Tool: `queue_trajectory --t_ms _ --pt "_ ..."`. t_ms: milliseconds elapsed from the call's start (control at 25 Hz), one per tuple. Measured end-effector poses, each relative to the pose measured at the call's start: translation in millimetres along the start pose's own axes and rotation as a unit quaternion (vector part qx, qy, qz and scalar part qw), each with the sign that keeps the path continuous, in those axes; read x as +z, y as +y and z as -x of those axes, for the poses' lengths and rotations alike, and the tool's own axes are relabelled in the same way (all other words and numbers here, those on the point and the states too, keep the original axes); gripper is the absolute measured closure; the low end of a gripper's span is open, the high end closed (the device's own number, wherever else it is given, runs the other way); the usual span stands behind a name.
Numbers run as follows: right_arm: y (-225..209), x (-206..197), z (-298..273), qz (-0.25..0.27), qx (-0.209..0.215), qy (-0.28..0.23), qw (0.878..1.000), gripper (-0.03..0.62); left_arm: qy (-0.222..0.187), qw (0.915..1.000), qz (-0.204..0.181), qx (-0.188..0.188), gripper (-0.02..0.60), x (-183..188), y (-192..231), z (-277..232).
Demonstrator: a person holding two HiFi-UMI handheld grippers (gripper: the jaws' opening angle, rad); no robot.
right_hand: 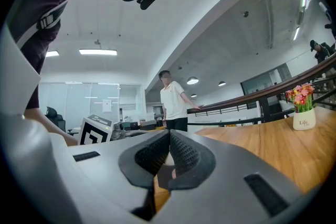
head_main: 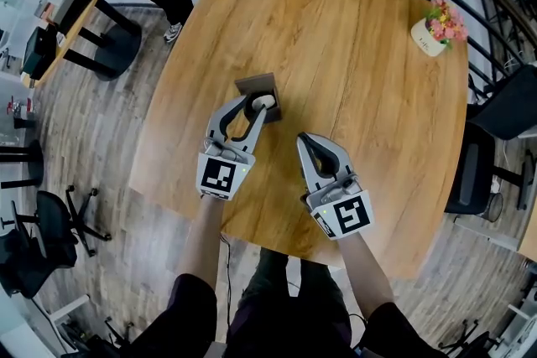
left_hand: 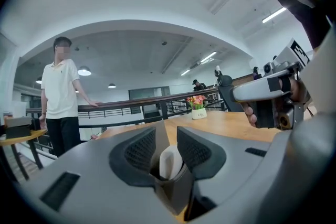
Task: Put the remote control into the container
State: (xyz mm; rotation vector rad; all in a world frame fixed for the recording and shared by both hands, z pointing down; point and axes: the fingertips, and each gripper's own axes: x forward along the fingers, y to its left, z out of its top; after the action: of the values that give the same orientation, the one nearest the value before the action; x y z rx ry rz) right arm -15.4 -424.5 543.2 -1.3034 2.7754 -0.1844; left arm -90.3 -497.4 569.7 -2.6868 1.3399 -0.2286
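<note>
Left hand-held gripper [left_hand: 167, 140] pinches remote control [left_hand: 170, 163] (container [head_main: 255, 84] plain overhead); right hand-held gripper [right_hand: 169, 150] closed.
</note>
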Motion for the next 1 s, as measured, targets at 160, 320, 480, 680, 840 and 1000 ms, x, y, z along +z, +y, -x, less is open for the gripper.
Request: queue_trajectory --t_ms 160,320,480,680,840,1000 --pt "0.9 2.6 -1.4 0.001 0.0 0.002 1.0 0.576 -0.029 0.9992 0.016 0.021 0.468 17.6 -11.0 6.9" --pt "10.7 21.1 2.3 0.012 0.009 0.001 1.0 0.576 -0.026 0.9983 0.041 0.03 0.468 37.4 -32.6 22.0" --pt "16.4 50.0 17.4 0.017 0.008 -0.001 1.0 0.576 -0.029 0.9965 0.064 0.045 0.468 73.7 -52.4 40.1" --pt "27.3 88.3 45.7 0.021 0.003 -0.011 1.0 0.576 -0.025 0.9934 0.097 0.057 0.469 123.6 -76.8 68.0" --pt "40.4 108.5 69.8 0.021 -0.001 -0.015 1.0 0.576 -0.023 0.993 0.096 0.066 0.568 155.0 -96.1 93.9" --pt "48.1 120.4 87.5 0.017 -0.008 -0.023 1.0 0.576 -0.048 0.9919 0.092 0.072 0.569 176.8 -112.6 110.1"
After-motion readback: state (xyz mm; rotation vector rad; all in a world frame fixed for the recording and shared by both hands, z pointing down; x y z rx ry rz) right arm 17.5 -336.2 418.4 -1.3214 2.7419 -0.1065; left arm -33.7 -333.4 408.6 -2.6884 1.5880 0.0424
